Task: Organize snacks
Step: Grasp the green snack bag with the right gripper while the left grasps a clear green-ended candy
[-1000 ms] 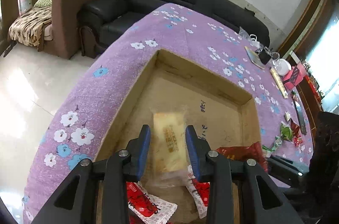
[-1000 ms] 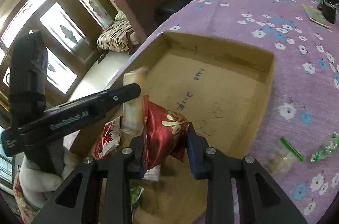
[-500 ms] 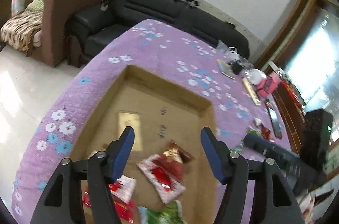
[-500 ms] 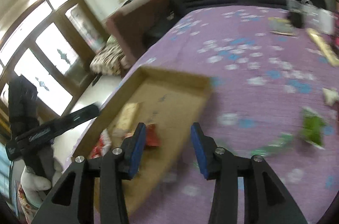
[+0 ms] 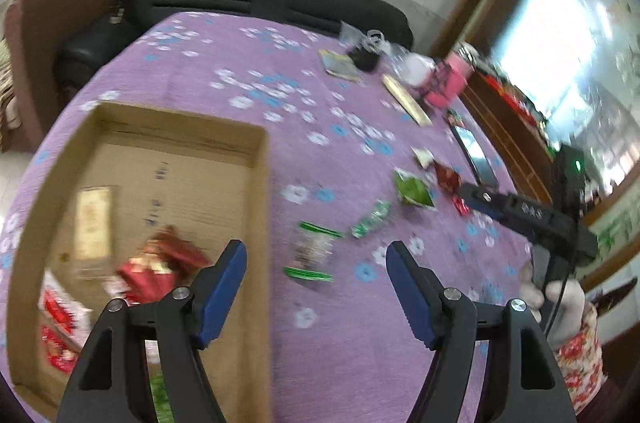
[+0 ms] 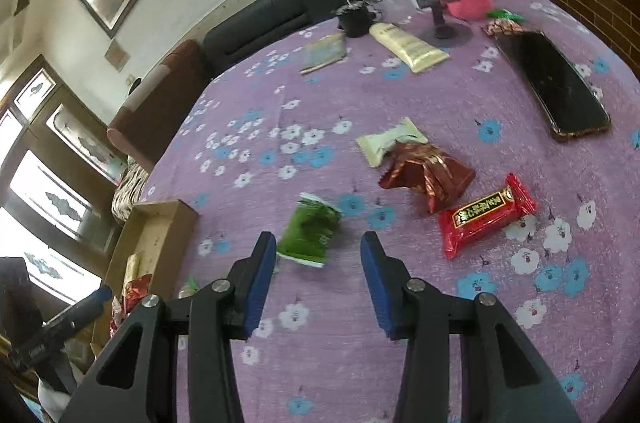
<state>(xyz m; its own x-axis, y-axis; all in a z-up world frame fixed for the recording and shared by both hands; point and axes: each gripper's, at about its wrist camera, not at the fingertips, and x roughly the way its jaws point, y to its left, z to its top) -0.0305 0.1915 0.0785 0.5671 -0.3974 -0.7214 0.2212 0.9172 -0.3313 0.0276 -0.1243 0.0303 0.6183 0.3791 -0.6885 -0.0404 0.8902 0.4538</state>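
Purple flowered cloth covers the bench, with a black sofa and a window wall behind it. We judge we're between drops: both tools are empty and turned toward the loose snacks, so the step in hand is reaching for the next pick.

Left gripper: jaws wide apart, nothing between them, hanging over the cloth just right of the cardboard box. Ahead of it lies a clear packet with green ends, blurred.

Right gripper: jaws apart, empty, lined up on the green packet, which lies just beyond the tips. Next move, as we see it: push forward and down until the packet sits between the jaws, close, then carry it left to the box. The packet is flat and limp, so we'd take it by an edge.

The left view alone shows the inside of the box: a pale wrapped cake at the far left, a dark red bag near the middle, and red-and-white packs at the near end.

The right view alone gives a clear look at the remaining snacks: a cream packet, a crumpled maroon bag touching it, a red bar to the right, and a phone farther right.
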